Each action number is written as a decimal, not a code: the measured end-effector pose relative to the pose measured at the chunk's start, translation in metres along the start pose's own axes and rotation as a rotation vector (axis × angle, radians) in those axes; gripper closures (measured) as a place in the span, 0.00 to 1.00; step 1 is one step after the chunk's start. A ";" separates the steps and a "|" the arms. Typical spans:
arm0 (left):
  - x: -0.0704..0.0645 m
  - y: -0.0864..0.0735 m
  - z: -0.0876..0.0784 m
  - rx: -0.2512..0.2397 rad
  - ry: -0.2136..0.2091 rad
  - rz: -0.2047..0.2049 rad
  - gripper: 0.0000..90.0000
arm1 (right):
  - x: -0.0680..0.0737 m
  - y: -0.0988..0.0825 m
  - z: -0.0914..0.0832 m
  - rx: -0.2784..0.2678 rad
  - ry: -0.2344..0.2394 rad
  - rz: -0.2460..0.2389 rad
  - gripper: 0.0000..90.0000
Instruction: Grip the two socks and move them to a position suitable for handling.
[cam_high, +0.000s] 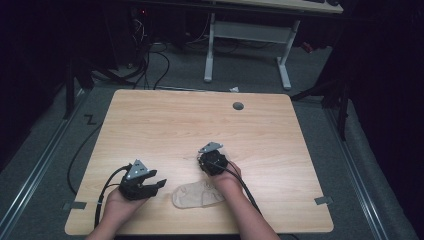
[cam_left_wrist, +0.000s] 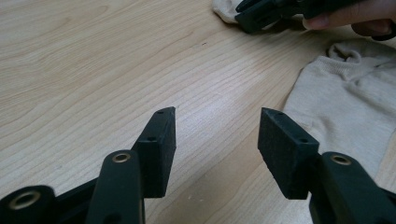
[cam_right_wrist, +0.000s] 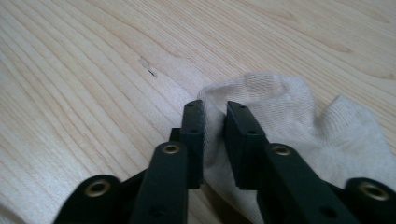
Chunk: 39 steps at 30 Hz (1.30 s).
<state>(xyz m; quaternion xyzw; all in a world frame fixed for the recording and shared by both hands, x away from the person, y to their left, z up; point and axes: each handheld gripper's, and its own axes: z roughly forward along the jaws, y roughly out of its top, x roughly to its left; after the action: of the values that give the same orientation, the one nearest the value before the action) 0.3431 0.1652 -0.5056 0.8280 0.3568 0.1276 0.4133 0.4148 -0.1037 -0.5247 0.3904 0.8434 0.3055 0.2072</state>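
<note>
where the beige sock (cam_high: 197, 195) lies flat near the wooden table's (cam_high: 150, 125) front edge, the right gripper (cam_right_wrist: 215, 112) has its jaws nearly together, pinching a fold of the fabric; the left gripper (cam_left_wrist: 217, 128) rests just beside the sock, jaws wide apart, holding nothing.

You've got a light wood table (cam_high: 150, 120) with a small grey round cap (cam_high: 238, 106) near its far edge, right of the middle. Bits of grey tape (cam_high: 323, 200) sit by both near corners, and a white-legged desk (cam_high: 285, 60) stands on the floor behind, cables (cam_high: 150, 60) beside it.
</note>
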 end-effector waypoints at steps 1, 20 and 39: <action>0.000 0.000 0.000 -0.001 0.000 0.000 0.52 | 0.000 0.000 0.000 -0.001 -0.006 -0.003 0.93; -0.002 0.001 -0.001 -0.005 0.006 0.001 0.52 | -0.031 -0.008 -0.072 -0.220 -0.027 0.128 0.94; -0.006 0.004 0.006 0.009 -0.009 0.018 0.52 | -0.084 -0.078 -0.121 -0.265 -0.140 0.295 0.93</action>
<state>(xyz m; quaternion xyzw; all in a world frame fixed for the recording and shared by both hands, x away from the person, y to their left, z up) 0.3435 0.1554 -0.5062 0.8336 0.3482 0.1257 0.4099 0.3532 -0.2518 -0.4806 0.4992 0.7131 0.4129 0.2679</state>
